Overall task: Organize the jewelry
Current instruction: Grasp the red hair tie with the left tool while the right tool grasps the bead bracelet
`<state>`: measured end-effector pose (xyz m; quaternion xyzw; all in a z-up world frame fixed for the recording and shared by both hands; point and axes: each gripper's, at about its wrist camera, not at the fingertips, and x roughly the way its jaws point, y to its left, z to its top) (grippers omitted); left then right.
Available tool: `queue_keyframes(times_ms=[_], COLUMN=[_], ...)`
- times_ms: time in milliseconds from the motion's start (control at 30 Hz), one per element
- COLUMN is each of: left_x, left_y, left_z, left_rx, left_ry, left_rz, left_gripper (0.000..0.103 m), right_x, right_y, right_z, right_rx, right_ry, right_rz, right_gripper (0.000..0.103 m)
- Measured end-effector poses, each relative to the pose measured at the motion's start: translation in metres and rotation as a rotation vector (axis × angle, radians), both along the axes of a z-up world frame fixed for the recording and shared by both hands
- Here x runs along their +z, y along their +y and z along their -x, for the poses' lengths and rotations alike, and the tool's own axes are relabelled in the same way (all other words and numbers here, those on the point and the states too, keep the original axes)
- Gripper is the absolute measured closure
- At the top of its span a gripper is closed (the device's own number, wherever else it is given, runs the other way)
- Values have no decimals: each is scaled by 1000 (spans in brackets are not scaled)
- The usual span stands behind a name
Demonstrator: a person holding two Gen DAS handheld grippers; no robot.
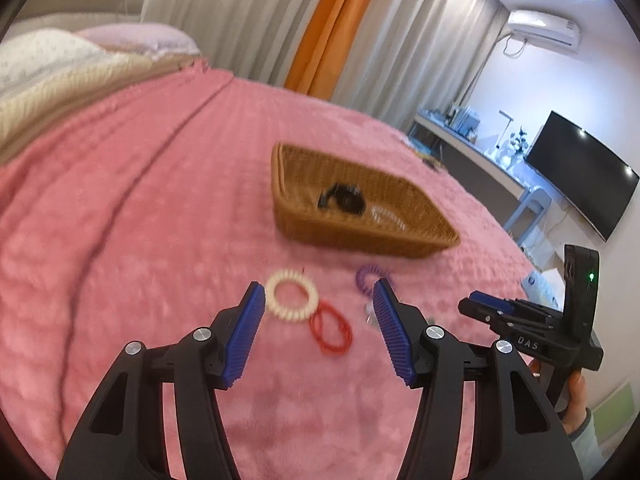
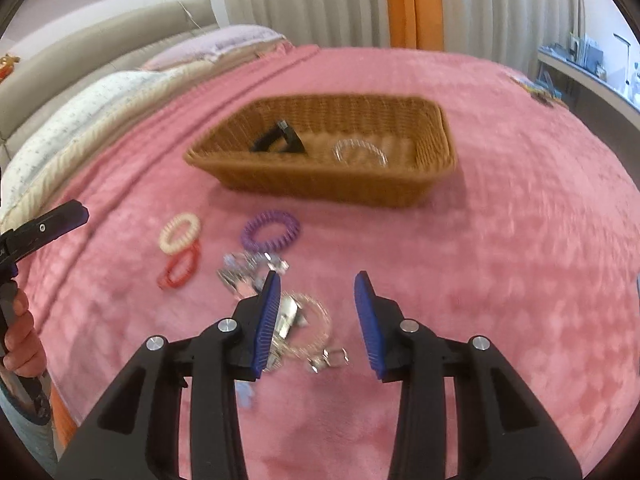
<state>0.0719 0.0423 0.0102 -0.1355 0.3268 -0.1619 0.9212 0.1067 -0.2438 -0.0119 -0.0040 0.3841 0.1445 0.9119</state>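
A bed under a pink blanket point(image 1: 160, 200) fills the room, grey and orange curtains point(image 1: 340, 28) behind it, a dark television point(image 1: 580, 176) and air conditioner point(image 1: 544, 32) on the white wall.

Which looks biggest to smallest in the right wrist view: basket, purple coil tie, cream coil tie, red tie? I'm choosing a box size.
1. Basket
2. Purple coil tie
3. Cream coil tie and red tie: look alike, unranked.
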Motion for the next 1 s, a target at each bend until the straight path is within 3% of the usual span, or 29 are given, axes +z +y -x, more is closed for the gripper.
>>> queue_keyframes(times_ms=[267,500,667,1000], left_x=[-44,-61,-66,-72], left_y=[-11,-21,-28,-59], left_z=[-18,-24,-36,-46], left_rx=[-46,-50,-37,9], left_ry=[120,172,217,226], left_rz=[29,23,-3,-204], left_gripper=[48,48,50,62], right_x=[-38,-43,-44,-45], right_y=[0,0,4,9], right_z=[-7,-6,-6,-6], right_rx=[19,13,8,-1], right_ry=[73,73,66,51], right_rz=[11,20,40,76], right_gripper=[70,83,83,83])
